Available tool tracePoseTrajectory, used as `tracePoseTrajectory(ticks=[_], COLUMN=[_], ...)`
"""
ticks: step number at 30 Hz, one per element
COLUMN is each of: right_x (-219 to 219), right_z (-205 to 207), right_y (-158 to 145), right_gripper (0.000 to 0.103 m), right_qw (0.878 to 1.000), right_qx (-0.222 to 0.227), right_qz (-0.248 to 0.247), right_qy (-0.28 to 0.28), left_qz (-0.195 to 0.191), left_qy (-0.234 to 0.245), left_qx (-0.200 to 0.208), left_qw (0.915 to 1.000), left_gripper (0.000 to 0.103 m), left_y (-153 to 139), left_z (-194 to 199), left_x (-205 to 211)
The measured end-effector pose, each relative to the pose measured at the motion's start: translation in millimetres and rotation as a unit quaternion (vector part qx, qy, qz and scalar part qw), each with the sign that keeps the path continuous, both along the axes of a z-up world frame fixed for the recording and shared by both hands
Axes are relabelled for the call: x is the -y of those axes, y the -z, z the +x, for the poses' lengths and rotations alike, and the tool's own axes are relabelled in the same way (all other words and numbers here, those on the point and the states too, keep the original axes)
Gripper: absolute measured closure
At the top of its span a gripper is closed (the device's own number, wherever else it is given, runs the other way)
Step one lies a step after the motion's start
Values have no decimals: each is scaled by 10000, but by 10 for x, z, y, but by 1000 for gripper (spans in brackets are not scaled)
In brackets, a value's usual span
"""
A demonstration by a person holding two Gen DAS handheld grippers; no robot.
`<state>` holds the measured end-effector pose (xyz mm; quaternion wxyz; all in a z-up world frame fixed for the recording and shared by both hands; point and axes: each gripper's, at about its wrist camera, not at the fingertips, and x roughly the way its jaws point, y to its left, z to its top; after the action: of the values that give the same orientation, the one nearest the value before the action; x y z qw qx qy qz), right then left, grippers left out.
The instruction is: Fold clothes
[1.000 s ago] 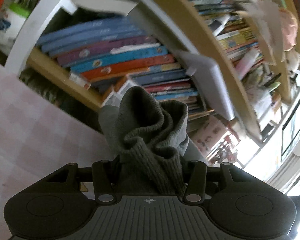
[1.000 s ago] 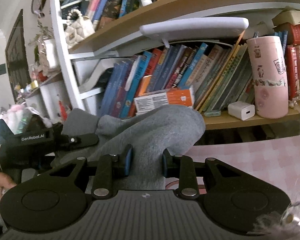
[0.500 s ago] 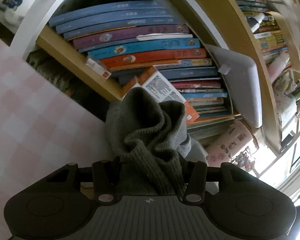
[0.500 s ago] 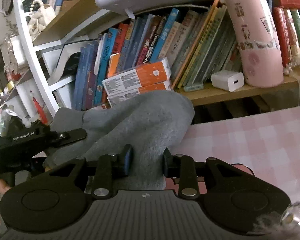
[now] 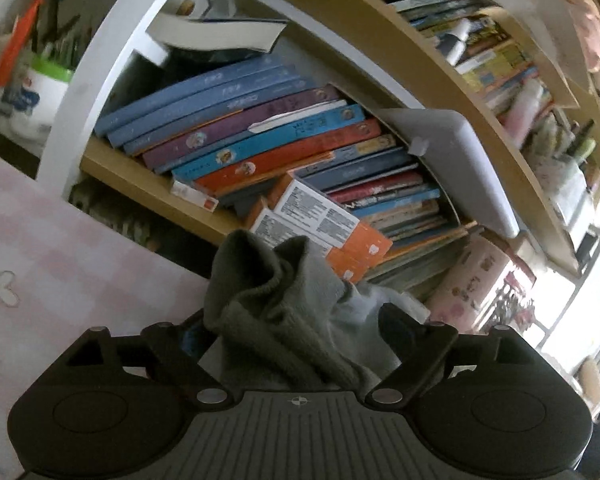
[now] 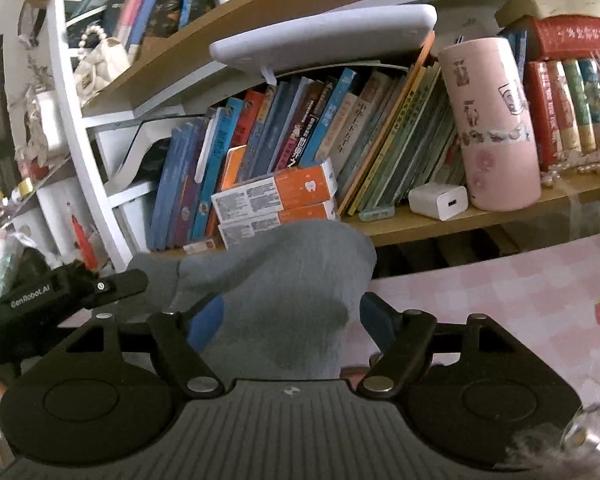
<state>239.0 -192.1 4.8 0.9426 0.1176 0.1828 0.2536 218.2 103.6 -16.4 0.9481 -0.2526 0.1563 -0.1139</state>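
The lower part of the grey garment (image 6: 284, 296) is hiding behind both gripper bodies. It is lying between the fingers of the right gripper (image 6: 288, 320) and the left gripper (image 5: 296, 328), above the pink checked tablecloth (image 6: 500, 280). Both pairs of jaws have just been opening and are standing wide, not pressing the cloth.

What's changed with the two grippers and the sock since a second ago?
Both grippers have just been opening and let go: the left gripper and the right gripper now stand wide with the grey sock loose between their fingers, where before each pinched it. The sock has slumped a little. The bookshelf and pink tablecloth are as they were.
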Motion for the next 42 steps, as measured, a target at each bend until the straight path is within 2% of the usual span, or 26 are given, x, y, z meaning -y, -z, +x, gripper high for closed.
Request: tracePoseTrajectory(ticks=[7,14,20,24,35,42], right_x=[35,126,87,9,-2,-37], right_z=[-381,-759,-1080,-1243,-1510,-1560], right_y=[-51,-32,-48,-49,-50,-55], right_gripper=[29,27,23,20,16,12], right_qw=[9987,9953,9889,9851,9791,9760], right_qx=[214,45,213,298,292,318], right_qz=[-411,-619,-1050,-1316,-1566,-1722], right_qy=[234,741,1027,1065,1265,1296], left_qz=[560,1093,1485,1754,2535,2601], left_qy=[2,-359,-575,-666,-649,-700], left_qx=[156,-130,-314,-350,-371,-414], left_qw=[9983,9933,9867,9816,9645,9621], left_gripper=[14,14,13,7,1,0], left_y=[-108,-161,-169,-184,-213,-217], left_z=[-369,-759,-1085,-1248,-1458,-1462], left_x=[132,255,338,402,612,628])
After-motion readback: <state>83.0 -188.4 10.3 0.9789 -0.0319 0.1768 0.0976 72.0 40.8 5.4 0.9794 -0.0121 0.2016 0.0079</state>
